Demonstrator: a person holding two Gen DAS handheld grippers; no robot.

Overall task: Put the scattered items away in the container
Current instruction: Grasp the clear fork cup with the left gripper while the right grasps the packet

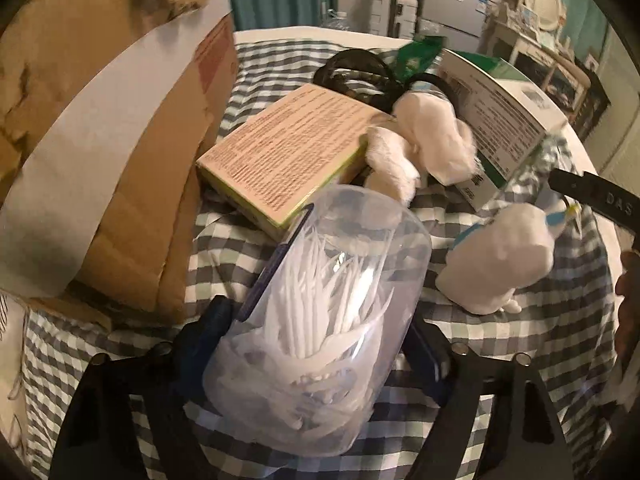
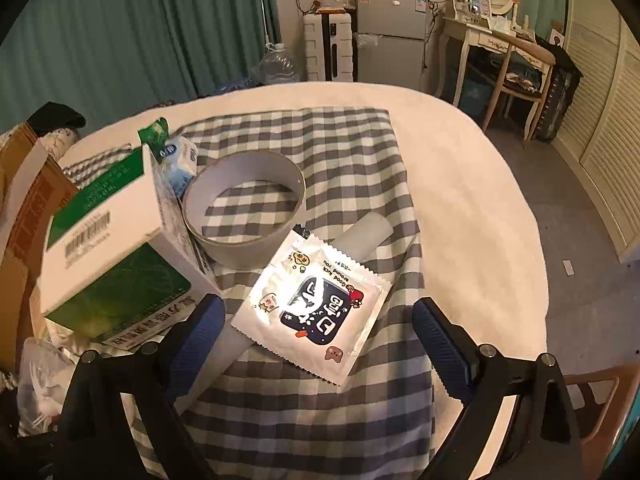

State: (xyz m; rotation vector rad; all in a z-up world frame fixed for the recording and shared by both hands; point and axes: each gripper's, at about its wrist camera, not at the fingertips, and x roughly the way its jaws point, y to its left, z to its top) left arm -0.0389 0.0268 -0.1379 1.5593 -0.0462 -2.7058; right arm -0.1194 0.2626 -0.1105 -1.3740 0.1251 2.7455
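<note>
My left gripper (image 1: pixel 320 332) is shut on a clear plastic jar of white cotton swabs (image 1: pixel 320 320), held tilted above the checked cloth. The cardboard box container (image 1: pixel 120 152) stands open at the left. A beige book-like box (image 1: pixel 288 152), white plush pieces (image 1: pixel 432 140), a white plush toy (image 1: pixel 500 256) and a green-white carton (image 1: pixel 500 120) lie ahead. My right gripper (image 2: pixel 320 332) is open just above a shiny printed sachet (image 2: pixel 316 304) that rests on a grey tube (image 2: pixel 360 236). A grey tape ring (image 2: pixel 244 212) and the green-white carton (image 2: pixel 116 256) lie to its left.
A black cable coil (image 1: pixel 356 72) and green packet (image 1: pixel 416 56) lie at the back. A small blue-white carton (image 2: pixel 182 164) sits behind the ring. The cloth (image 2: pixel 320 140) covers a round white table (image 2: pixel 480 200). A fridge, dresser and chair stand beyond.
</note>
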